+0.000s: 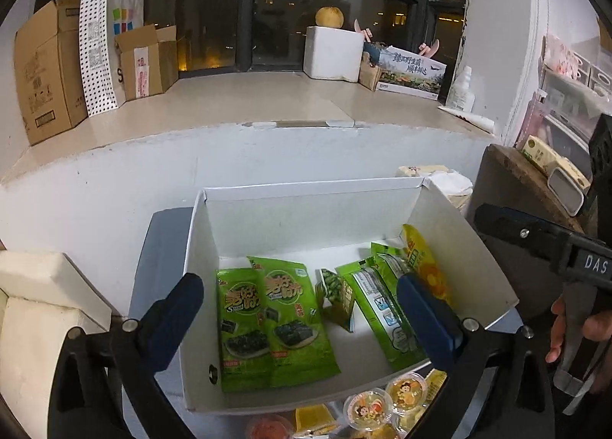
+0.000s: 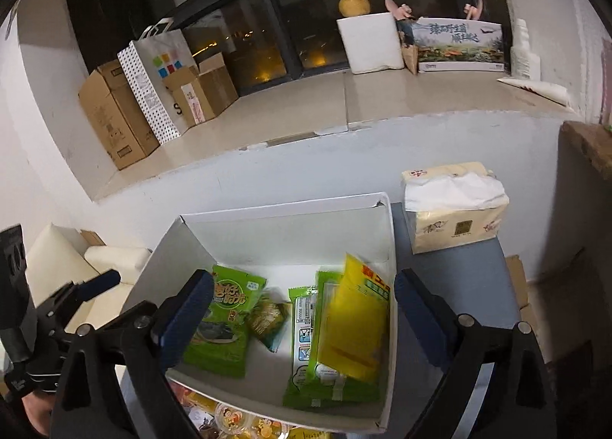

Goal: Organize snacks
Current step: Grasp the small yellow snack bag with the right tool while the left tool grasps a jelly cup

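The right gripper (image 1: 535, 243) reads "DAS"; a white paper bag (image 2: 168, 67) shows "S"; the seaweed packets' (image 1: 275, 320) lettering stays illegible.

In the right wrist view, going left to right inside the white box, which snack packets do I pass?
Green seaweed packet → small green snack packet → green packet with white label → yellow packet, which leans against the white box at its right wall.

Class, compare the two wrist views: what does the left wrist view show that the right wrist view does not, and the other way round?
Only the left wrist view: two seaweed packets lying side by side, and a shelf at the right edge.
Only the right wrist view: the whole tissue pack beside the box.
Both: the white box, a yellow packet, jelly cups, and the windowsill with cardboard boxes.
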Demonstrator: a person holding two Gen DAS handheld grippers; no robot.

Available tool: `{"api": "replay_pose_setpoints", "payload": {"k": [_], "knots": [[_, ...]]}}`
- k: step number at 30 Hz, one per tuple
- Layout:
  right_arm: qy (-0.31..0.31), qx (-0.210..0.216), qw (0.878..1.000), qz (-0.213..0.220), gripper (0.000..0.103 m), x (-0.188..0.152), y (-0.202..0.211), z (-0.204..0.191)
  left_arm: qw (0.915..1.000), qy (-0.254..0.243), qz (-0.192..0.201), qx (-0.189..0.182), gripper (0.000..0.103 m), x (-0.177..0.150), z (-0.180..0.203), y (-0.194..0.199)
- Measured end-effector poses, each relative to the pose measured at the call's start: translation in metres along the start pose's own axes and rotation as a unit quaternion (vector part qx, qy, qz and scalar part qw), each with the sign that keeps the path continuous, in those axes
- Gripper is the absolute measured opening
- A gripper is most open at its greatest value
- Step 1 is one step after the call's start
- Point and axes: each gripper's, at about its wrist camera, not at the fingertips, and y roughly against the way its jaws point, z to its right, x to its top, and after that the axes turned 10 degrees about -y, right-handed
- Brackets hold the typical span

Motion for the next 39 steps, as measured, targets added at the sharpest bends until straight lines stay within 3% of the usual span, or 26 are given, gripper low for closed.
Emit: {"api": "replay_pose_setpoints", "payload": {"k": [8,17,23,27,34,39], "knots": [[0.002,0.038,0.999,0.008,0.103,-0.017,0.04,-0.002,0.9998,-0.006,0.02,-0.002,0.103,-0.017,0.012,0.042],[0.019,0.07,0.997,0.008,0.103,-0.093,0.094,0.015,0.9997,-0.007,0.021,0.007,0.103,-0.082,0.037,0.106],[-0.002,0.043,0.998,-0.044,0.103,-0.157,0.078,0.043,0.9999,0.013,-0.003,-0.001,0.103,-0.146,0.052,0.128],[-0.004,0.027,0.997,-0.067,0.103,-0.177,0.065,0.048,0.9996,0.022,-0.014,-0.014,0.103,-0.171,0.059,0.133],[-0.001,0.024,0.997,-0.074,0.103,-0.173,0.042,0.044,0.999,0.036,-0.026,-0.009,0.103,-0.19,0.057,0.136],[0.016,-0.012,0.996,-0.082,0.103,-0.156,0.007,0.044,0.9989,0.036,-0.031,-0.008,0.103,-0.193,0.056,0.134]]}}
